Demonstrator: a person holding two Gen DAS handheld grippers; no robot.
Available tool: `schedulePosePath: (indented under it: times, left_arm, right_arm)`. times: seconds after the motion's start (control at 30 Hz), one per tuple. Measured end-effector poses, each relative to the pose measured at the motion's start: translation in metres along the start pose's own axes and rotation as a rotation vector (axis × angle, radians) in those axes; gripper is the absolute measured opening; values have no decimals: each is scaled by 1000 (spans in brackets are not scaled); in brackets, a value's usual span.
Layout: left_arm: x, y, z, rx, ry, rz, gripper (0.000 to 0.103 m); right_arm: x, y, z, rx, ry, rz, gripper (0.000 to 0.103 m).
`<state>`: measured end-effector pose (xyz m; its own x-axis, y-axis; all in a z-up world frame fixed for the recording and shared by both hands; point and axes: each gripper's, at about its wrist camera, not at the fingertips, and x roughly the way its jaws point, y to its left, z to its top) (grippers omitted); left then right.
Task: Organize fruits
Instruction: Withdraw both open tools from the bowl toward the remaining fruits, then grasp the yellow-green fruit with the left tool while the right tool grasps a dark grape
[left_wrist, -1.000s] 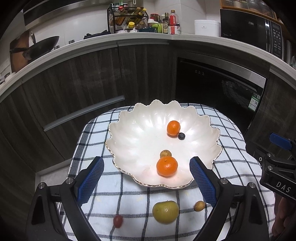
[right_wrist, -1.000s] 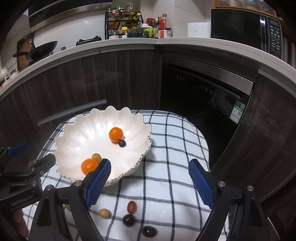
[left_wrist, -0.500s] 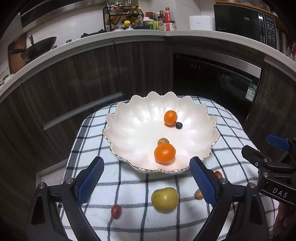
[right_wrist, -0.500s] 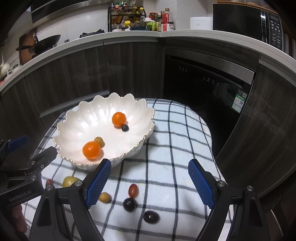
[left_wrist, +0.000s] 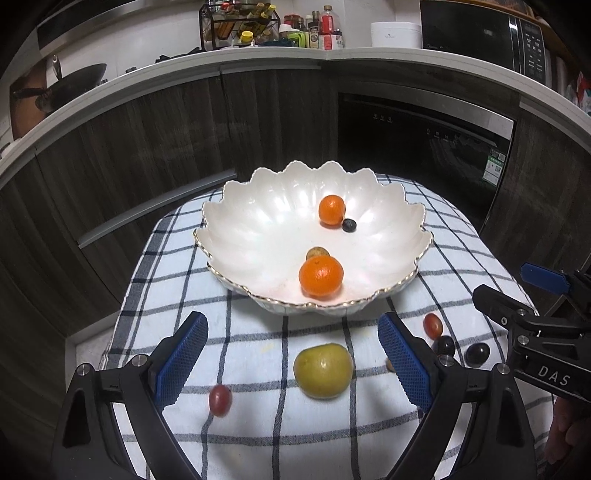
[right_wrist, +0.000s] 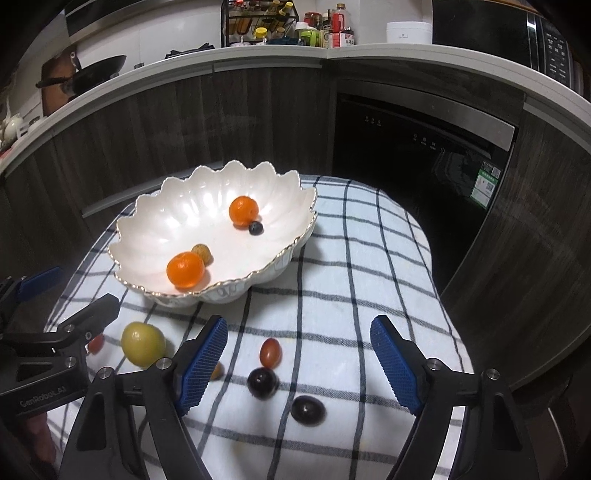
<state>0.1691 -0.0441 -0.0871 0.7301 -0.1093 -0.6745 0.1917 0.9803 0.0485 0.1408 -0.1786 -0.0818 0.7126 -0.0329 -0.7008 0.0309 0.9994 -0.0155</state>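
In the bowl (left_wrist: 258, 221): 2 oranges (left_wrist: 320, 277), 2 small fruits (6 outside).

I see a white scalloped bowl (left_wrist: 258, 221) holding two mandarins (left_wrist: 320, 277), a small brownish fruit (left_wrist: 317, 253) and a dark berry (left_wrist: 348, 225). In front of it on my checked worktop lie a yellow-green fruit (left_wrist: 323, 370), two red grapes (left_wrist: 220, 400) and two dark grapes (right_wrist: 262, 382), all apart.
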Motion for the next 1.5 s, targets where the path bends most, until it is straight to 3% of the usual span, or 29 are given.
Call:
schedulePosePath:
  times: [0.7, 0.83, 1.03, 1.5]
  left_arm:
    - [15, -8, -26, 38, 38, -12, 90]
    - [20, -9, -31, 51, 44, -22, 83]
    - [22, -13, -35, 80, 33, -23, 80]
    - [36, -13, -42, 63, 59, -23, 77]
  right_arm:
    - [12, 8, -21, -24, 41, 26, 76]
    - [15, 10, -24, -31, 49, 33, 76]
    - [17, 15, -30, -52, 43, 39, 76]
    - [33, 18, -40, -50, 78, 62, 64]
